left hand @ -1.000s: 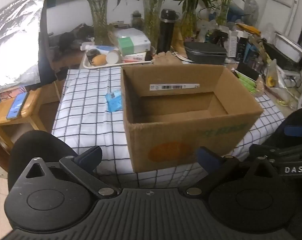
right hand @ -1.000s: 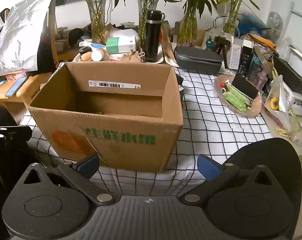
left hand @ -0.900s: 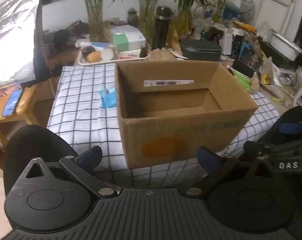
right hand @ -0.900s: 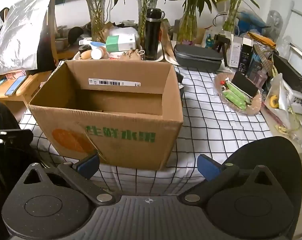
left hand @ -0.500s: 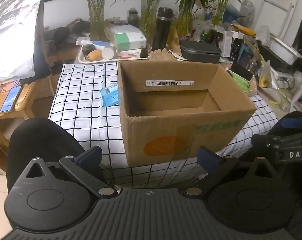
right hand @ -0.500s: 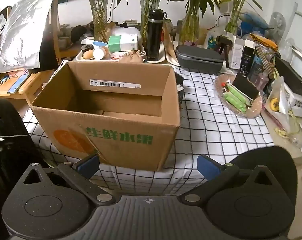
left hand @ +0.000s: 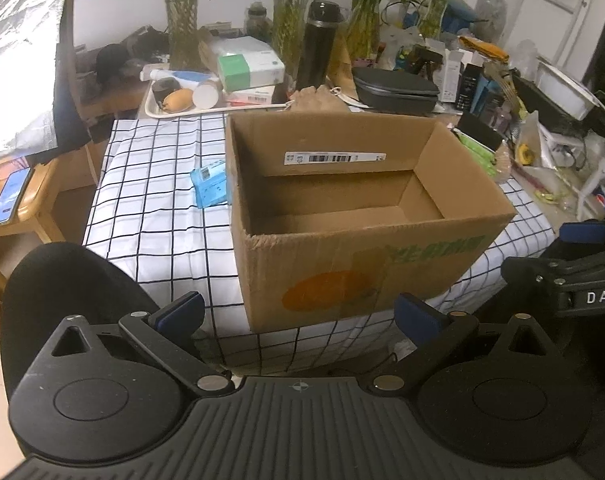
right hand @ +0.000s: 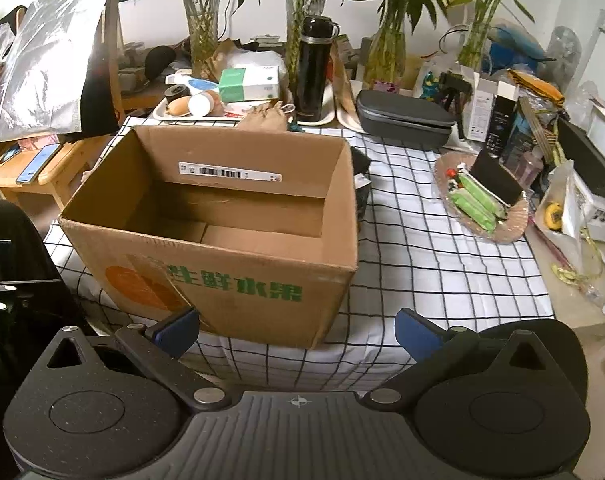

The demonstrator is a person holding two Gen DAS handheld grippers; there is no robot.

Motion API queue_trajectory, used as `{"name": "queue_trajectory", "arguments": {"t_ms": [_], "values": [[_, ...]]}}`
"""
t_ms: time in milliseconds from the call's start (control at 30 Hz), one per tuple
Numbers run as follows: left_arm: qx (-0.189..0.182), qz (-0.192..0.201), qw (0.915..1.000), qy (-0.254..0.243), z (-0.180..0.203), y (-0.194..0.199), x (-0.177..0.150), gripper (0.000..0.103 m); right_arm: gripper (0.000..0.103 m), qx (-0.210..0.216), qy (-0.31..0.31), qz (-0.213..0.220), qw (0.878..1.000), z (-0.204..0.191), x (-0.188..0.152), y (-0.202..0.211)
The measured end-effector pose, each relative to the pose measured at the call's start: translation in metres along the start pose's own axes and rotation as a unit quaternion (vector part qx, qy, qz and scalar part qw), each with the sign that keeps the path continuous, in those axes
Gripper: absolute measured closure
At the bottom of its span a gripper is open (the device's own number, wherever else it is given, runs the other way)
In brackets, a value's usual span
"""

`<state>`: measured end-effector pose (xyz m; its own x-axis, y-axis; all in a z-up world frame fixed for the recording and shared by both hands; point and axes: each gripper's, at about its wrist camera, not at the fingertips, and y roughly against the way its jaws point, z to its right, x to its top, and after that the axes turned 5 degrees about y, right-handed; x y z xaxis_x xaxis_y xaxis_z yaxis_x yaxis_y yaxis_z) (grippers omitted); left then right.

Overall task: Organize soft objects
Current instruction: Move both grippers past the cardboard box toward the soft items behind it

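— Checked white cloth (right hand: 422,272) covers the bench; why is the open brown cardboard box (right hand: 238,240) central?

— Likely to receive soft things; it looks empty. Left gripper (left hand: 298,312) and right gripper (right hand: 296,326) hover before it, jaws apart, holding nothing.

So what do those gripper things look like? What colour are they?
Both look the same. The left gripper and right gripper are matte black, with a ribbed middle plate marked by a small white crosshair, two big round discs, silver pivot pins, and blue pads on the fingertips. In the left view the right one shows white letters "DAS". No cables or sleeves show.
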<state>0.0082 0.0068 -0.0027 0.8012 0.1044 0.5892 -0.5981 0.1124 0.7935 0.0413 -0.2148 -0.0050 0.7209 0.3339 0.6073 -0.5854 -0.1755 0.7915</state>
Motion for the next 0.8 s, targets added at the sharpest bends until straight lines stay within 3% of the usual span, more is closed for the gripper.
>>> {"name": "queue_trajectory", "arguments": {"t_ms": [367, 567, 800], "values": [[0.002, 0.006, 0.9994, -0.035, 0.006, -0.008, 0.014, 0.0, 0.0, 0.021, -0.019, -0.01, 1.0, 0.01, 0.015, -0.011], [-0.014, -0.001, 0.9993, -0.034, 0.006, -0.014, 0.026, 0.0, 0.0, 0.047, -0.055, -0.027, 0.997, 0.024, 0.023, -0.022], [-0.026, 0.015, 0.9995, -0.008, -0.004, -0.014, 0.044, 0.0, 0.0, 0.047, -0.056, -0.019, 0.997, 0.034, 0.035, -0.026]]}}
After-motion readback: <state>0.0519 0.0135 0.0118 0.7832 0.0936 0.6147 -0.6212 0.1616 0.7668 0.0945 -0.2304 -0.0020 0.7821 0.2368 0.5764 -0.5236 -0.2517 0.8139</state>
